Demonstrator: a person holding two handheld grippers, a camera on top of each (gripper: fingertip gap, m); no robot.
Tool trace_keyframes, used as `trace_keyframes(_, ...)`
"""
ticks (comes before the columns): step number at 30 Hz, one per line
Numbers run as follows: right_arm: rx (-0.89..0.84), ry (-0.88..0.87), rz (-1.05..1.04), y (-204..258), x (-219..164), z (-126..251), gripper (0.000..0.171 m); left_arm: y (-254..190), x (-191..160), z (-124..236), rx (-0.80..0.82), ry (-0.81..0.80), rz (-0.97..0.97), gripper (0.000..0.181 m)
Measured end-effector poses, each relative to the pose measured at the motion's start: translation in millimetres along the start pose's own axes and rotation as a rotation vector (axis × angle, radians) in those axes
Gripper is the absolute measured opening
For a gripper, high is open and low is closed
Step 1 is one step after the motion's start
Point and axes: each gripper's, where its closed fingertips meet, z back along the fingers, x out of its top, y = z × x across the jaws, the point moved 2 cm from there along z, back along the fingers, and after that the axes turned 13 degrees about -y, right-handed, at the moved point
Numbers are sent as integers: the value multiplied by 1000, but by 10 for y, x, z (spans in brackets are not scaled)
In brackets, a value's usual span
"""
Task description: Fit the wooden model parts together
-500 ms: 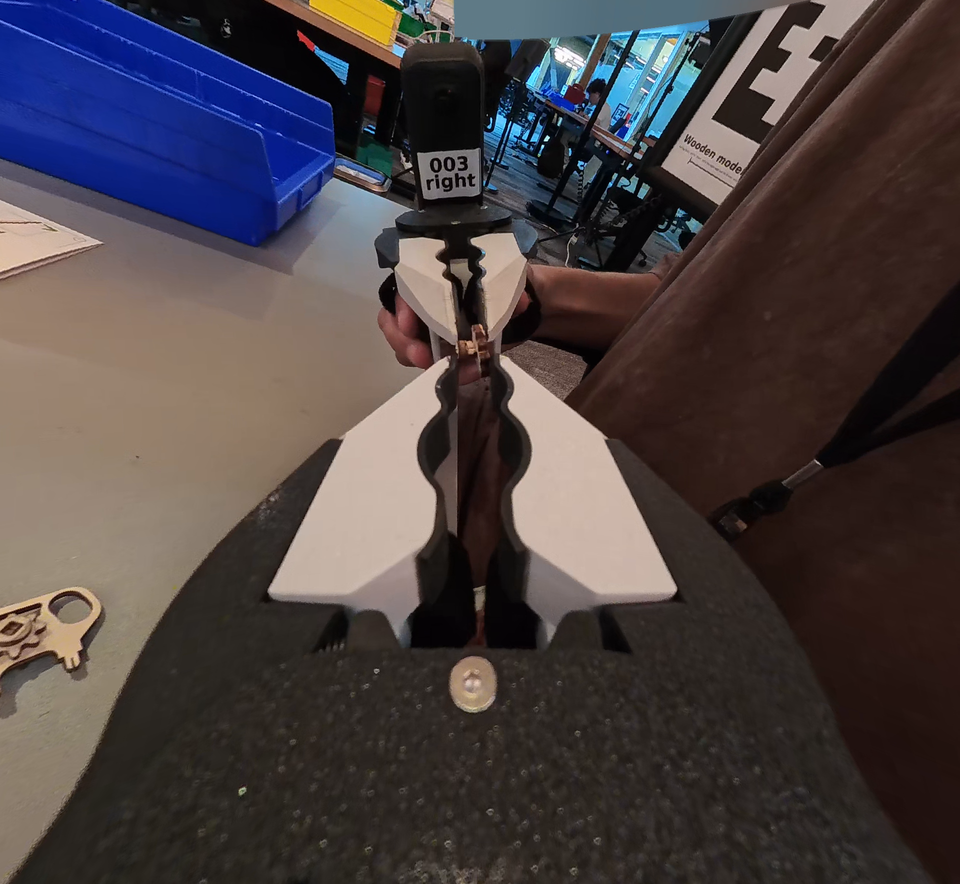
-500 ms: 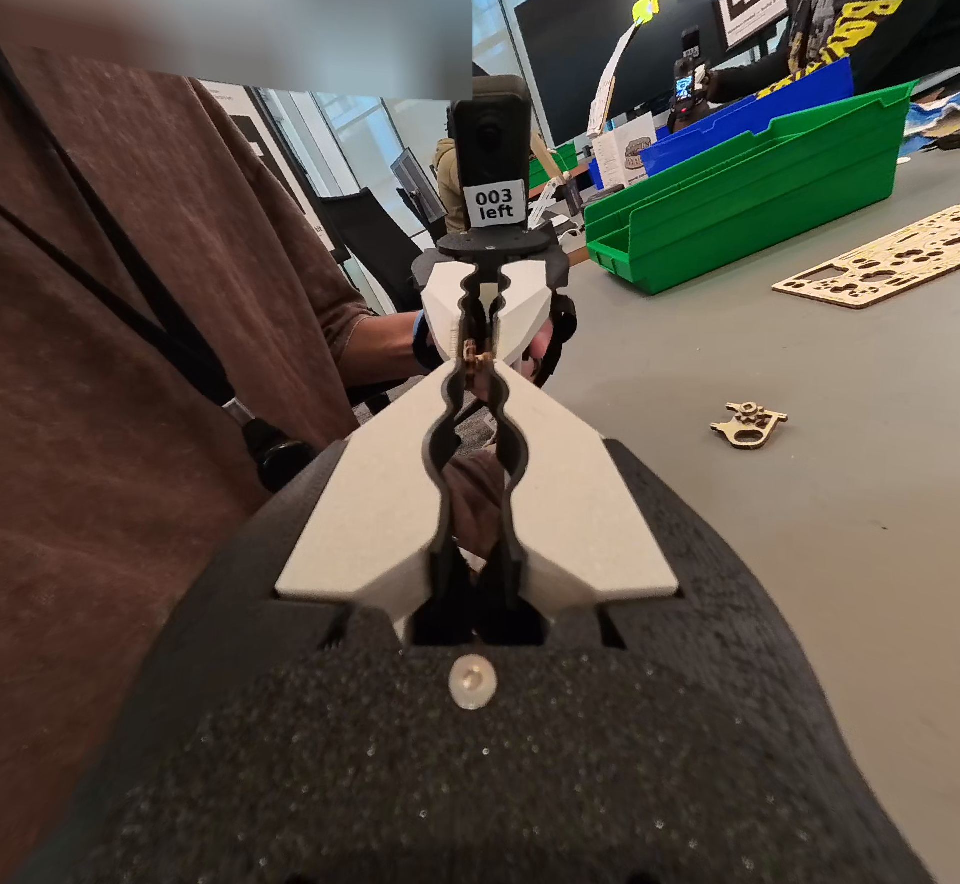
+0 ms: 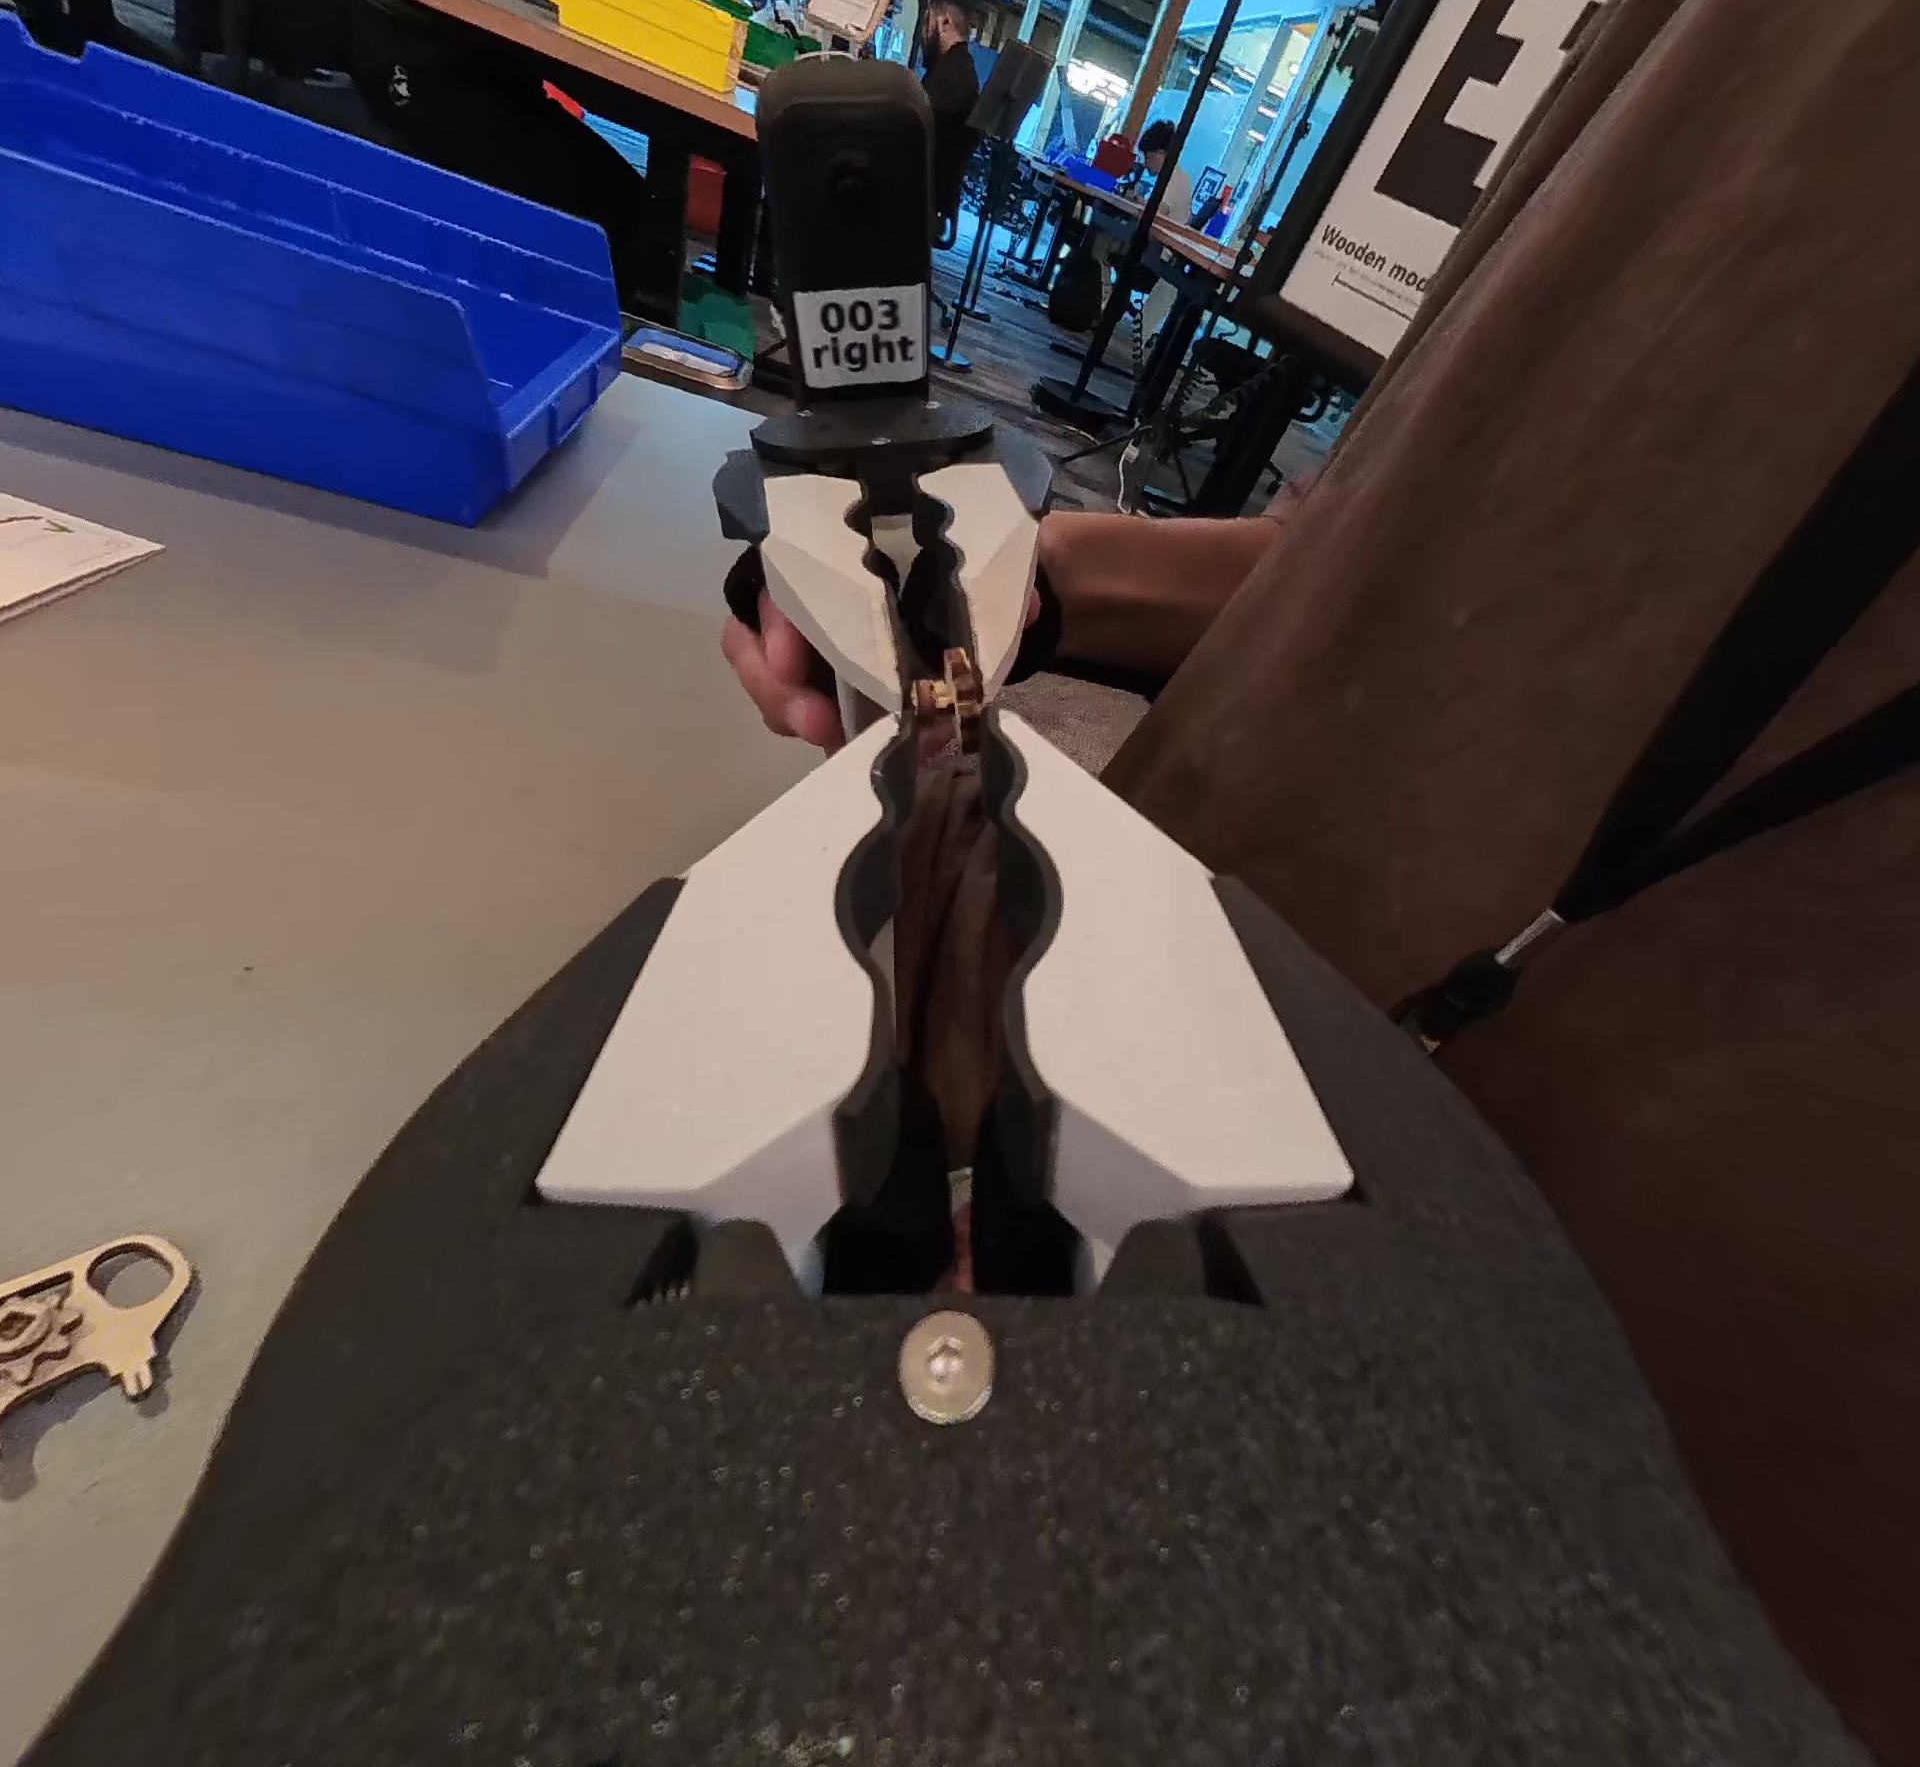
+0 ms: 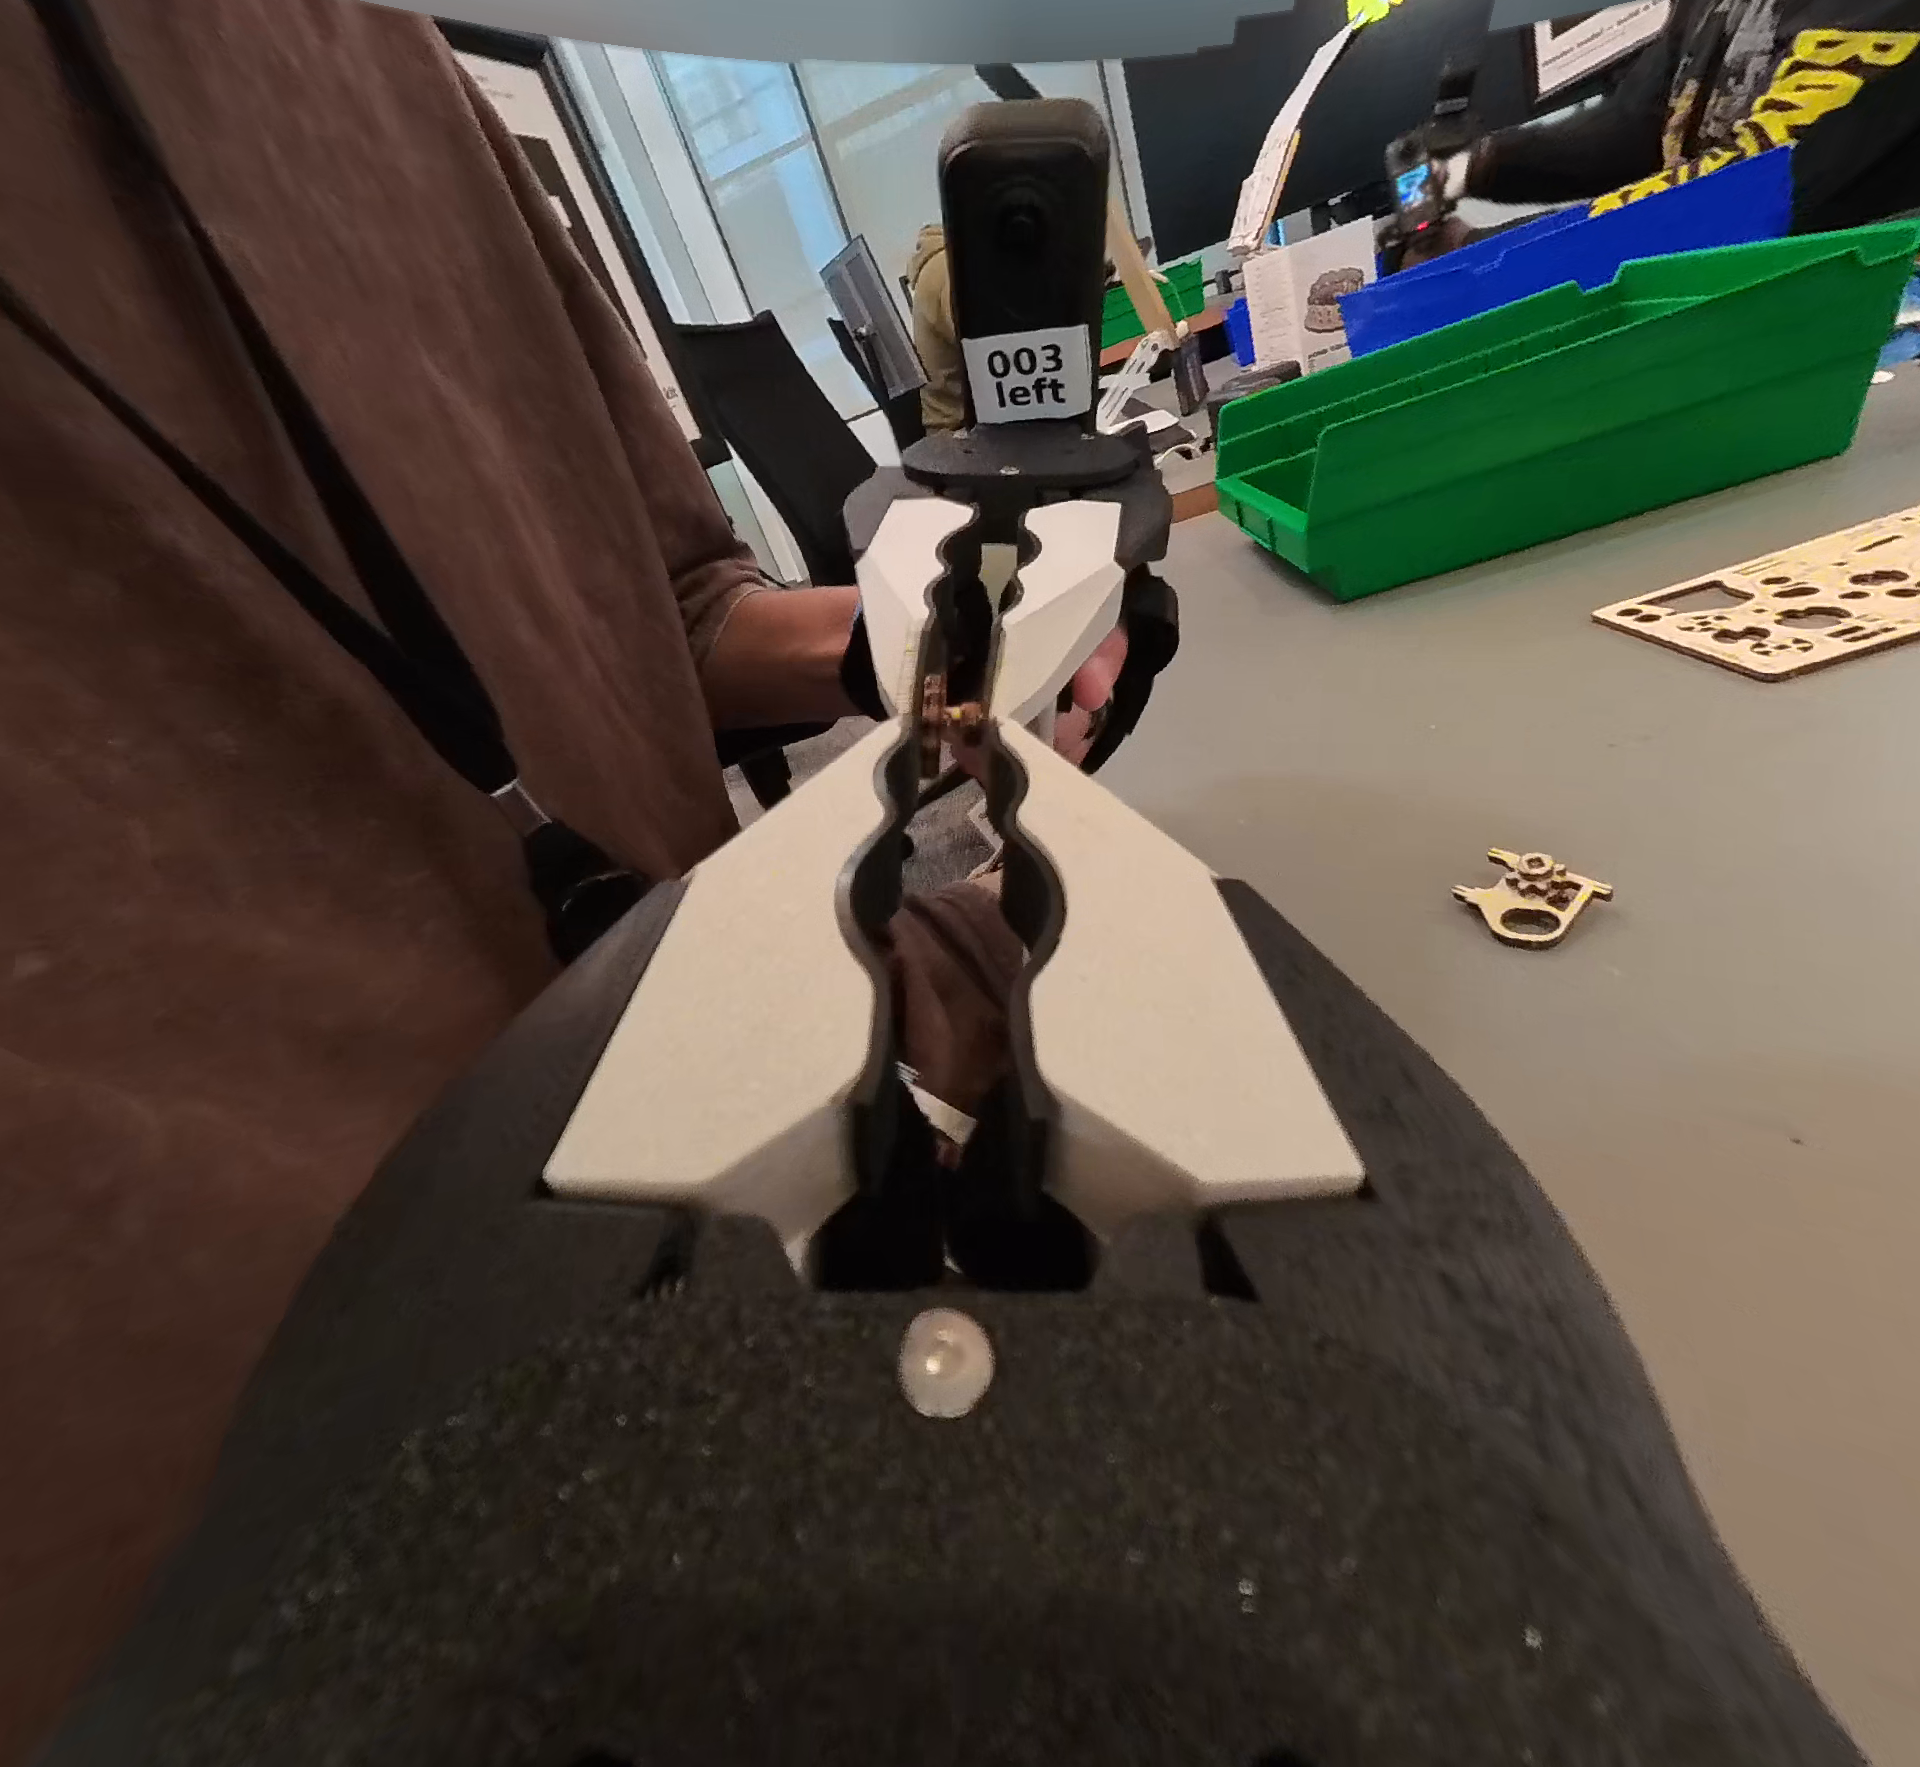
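While the two grippers face each other tip to tip above the grey table (image 3: 312, 834), each pinches a small wooden part. The left gripper (image 3: 948, 730) is clenched on a thin wooden piece (image 4: 932, 715), and the right gripper (image 4: 951, 730) grips a small pegged piece (image 3: 951, 689) — the two parts touch where the tips meet, just in front of a brown shirt (image 3: 1558, 574). An assembled wooden gear piece (image 4: 1536, 907) lies apart on the table, with a punched-out wooden sheet (image 4: 1766, 611) and a green bin (image 4: 1558, 429) farther off — a blue bin (image 3: 260, 315) sits on the other side.
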Motion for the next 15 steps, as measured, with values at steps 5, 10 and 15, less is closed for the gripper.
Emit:
trace_keyframes(5,25,-2,9,-3,41,3,10,-7,-22,20,8,33,-45,10)
trace_keyframes(10,24,23,16,-56,9,6,10,39,-48,37,34,64,-85,10)
trace_keyframes(15,-57,63,-145,-231,-93,56,12,153,-157,53,127,179,-262,10)
